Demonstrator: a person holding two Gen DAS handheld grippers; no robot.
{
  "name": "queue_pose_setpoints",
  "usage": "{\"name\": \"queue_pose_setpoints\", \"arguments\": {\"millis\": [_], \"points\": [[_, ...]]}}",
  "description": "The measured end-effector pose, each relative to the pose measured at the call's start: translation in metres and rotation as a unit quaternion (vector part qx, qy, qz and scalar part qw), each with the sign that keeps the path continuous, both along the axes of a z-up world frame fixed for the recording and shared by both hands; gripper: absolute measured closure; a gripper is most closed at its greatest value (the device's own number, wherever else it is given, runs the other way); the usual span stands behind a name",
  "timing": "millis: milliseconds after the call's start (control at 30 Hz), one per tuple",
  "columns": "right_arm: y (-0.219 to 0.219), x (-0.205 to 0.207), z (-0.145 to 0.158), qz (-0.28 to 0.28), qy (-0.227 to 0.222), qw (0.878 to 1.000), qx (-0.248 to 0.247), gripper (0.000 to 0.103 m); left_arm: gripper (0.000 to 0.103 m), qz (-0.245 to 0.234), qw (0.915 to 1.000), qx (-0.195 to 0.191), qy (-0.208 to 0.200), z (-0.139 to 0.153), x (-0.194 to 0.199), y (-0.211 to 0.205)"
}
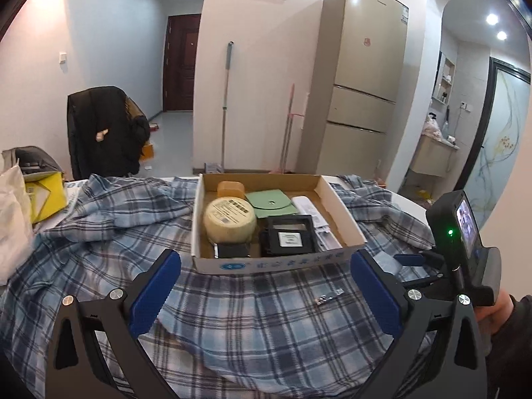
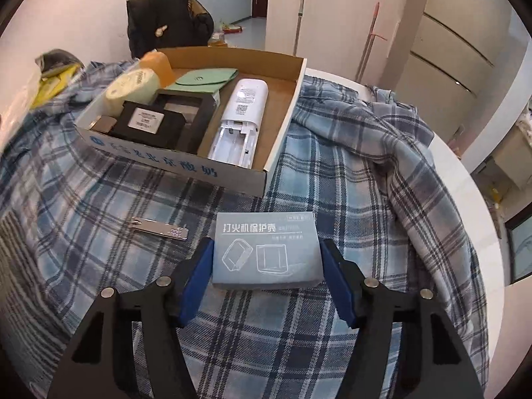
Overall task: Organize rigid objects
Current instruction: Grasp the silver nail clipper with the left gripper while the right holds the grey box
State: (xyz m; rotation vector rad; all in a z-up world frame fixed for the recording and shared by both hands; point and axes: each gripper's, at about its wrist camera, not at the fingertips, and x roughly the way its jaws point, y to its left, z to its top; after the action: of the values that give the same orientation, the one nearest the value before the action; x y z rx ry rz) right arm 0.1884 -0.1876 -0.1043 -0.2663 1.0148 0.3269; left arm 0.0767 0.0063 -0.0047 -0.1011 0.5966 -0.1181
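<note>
Most items are already packed in the tray. A box, bracketed by the open right gripper, and a clipper remain outside. The left gripper is open, empty.

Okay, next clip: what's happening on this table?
A person is tidying small items into a cardboard tray on a plaid cloth. The right tongs straddle a light blue box lying on the cloth, open, not yet clamped. The left tongs hover open and empty before the tray. A metal nail clipper still lies outside.
</note>
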Motion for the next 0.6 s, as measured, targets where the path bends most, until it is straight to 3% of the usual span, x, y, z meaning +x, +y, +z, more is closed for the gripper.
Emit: {"name": "queue_pose_setpoints", "arguments": {"millis": [133,433,600], "points": [[0.008,0.003,-0.006,0.002,0.008,1.0,-0.004,0.04,0.0,0.0,0.9998,-0.017,0.004,0.001,-0.002,0.007],[0.034,-0.014,-0.005,0.051,0.02,0.998,0.011,0.04,0.0,0.007,0.9999,-0.001,0.01,-0.004,-0.004,0.012],[0.039,-0.021,-0.007,0.066,0.027,0.997,0.016,0.039,0.0,-0.021,0.9993,0.025,0.016,-0.007,-0.001,0.007]]}}
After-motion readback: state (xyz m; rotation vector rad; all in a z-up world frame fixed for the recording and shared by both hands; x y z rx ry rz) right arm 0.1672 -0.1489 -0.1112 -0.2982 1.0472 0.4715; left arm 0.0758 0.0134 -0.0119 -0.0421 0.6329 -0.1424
